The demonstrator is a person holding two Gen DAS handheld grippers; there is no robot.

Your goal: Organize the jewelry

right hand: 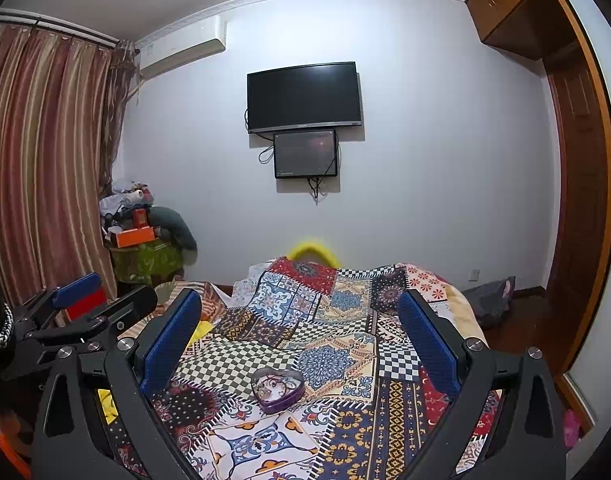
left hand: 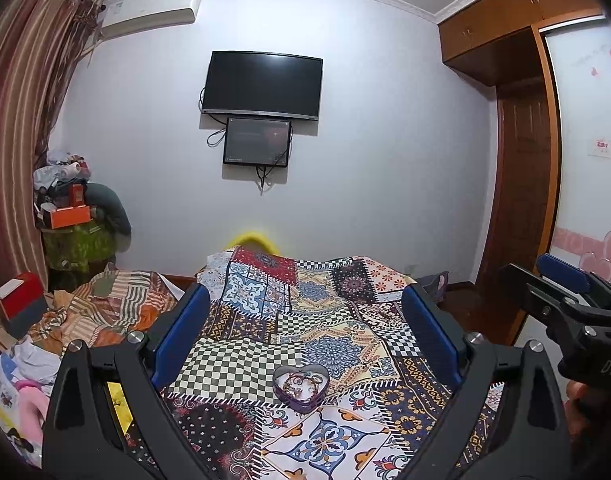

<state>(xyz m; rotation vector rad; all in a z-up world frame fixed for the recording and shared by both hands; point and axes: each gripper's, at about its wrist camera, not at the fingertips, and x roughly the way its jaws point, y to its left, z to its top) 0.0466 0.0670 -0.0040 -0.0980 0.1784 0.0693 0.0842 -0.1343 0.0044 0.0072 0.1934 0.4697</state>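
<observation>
Two grippers, left (left hand: 305, 332) and right (right hand: 299, 332), hover spread and empty above a heart-shaped tin (left hand: 301, 387) of jewelry on the patchwork bedspread (left hand: 345, 320), only the right view showing a bag (right hand: 491, 300) by the wall.

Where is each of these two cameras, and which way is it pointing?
Left wrist view: on the left claw, looking over the patchwork bed toward the TV; its open blue fingers frame the view, with the right claw at the right edge.
Right wrist view: on the right claw, facing likewise, with the left claw at the left edge.
Both show the heart-shaped box of jewelry.
</observation>
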